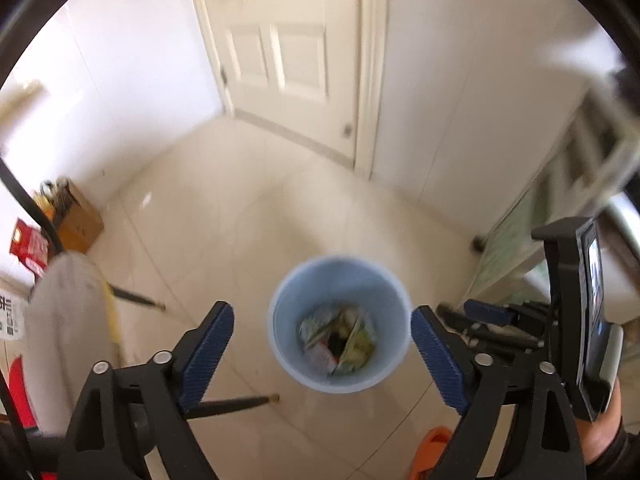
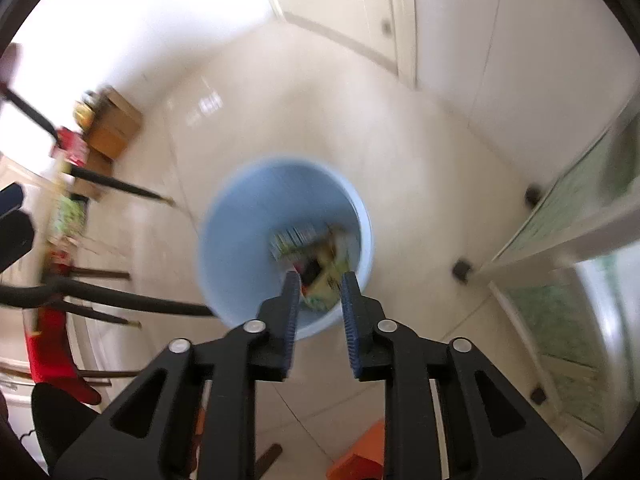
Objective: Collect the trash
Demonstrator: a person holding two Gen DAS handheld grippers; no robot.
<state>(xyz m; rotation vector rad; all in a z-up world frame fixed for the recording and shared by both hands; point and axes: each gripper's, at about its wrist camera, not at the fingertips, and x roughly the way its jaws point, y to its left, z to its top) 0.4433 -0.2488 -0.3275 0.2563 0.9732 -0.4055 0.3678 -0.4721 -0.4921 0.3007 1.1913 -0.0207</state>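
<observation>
Two grippers hang above the blue bin (image 1: 340,322) (wrappers (image 1: 340,340) lie inside): the left gripper (image 1: 322,354) spread wide, the right gripper (image 2: 320,304) narrowly parted, both holding nothing.

Trash (image 1: 340,338) in bin (image 1: 292,292) on floor (image 1: 280,216)

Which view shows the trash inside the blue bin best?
The left wrist view: the bin sits whole between the open left tongs, with the wrappers at its bottom unobstructed. In the right wrist view the bin is blurrier, and the right tongs cover part of the wrappers.
</observation>
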